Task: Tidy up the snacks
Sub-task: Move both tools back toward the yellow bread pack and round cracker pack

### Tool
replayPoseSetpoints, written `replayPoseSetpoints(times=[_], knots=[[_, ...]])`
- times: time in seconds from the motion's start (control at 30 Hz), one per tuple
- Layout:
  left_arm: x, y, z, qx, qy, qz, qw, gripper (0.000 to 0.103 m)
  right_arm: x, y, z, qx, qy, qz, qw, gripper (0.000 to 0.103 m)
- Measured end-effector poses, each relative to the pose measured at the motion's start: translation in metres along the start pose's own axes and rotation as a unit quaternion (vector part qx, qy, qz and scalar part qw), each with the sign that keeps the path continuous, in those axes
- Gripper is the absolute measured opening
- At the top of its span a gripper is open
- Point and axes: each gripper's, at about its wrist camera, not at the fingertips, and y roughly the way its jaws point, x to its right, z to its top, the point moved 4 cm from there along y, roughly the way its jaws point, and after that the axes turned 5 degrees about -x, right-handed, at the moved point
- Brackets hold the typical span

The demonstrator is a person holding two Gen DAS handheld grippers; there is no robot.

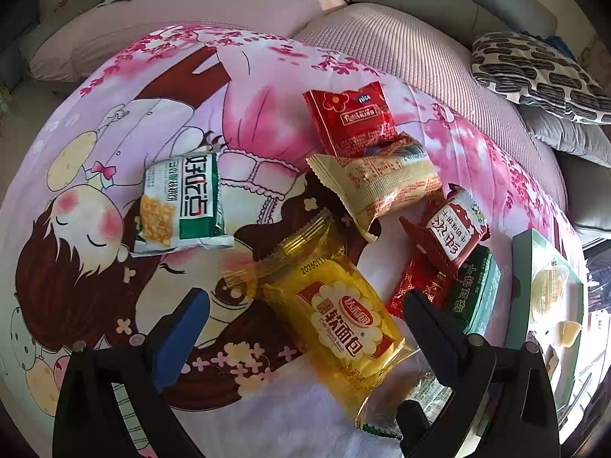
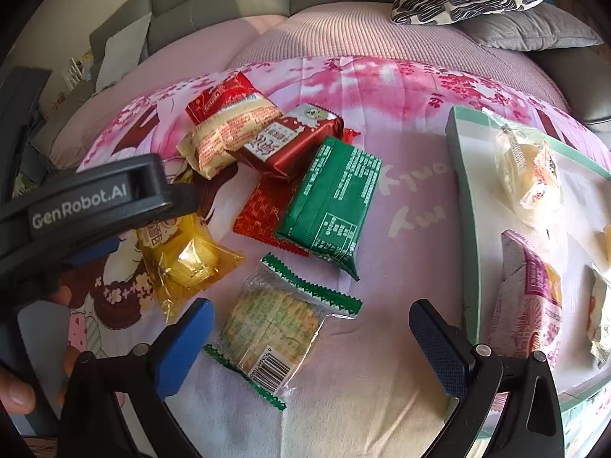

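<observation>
The pink printed blanket (image 1: 114, 145) carried the loose snacks, with a green-rimmed tray (image 2: 464, 206) at its right already holding several. Both the left gripper (image 1: 305, 305) and right gripper (image 2: 311, 316) stood spread, empty. The yellow bread packet (image 1: 343, 316) lay between the left fingers, touching a red wrapper (image 2: 263, 210); its slick film could slip or drag that neighbour along.

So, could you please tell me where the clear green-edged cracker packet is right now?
In the right wrist view, the clear green-edged cracker packet lies on the bedspread between the open right gripper fingers, just below the green foil packet.

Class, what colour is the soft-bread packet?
Transparent yellow soft-bread packet, clearest in the left wrist view.
</observation>
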Motion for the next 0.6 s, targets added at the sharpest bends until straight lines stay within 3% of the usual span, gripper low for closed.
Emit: replayPoseSetpoints(times=[0.37,0.6], knots=[[0.001,0.021,-0.002,-0.037,0.022,0.005,0.9991,0.101,-0.008,0.012,-0.005,-0.019,-0.022,-0.018,0.999,0.103],[-0.022,0.019,-0.005,-0.044,0.014,0.043,0.9980,0.101,0.005,0.005,-0.013,-0.027,-0.013,-0.023,0.999,0.103]])
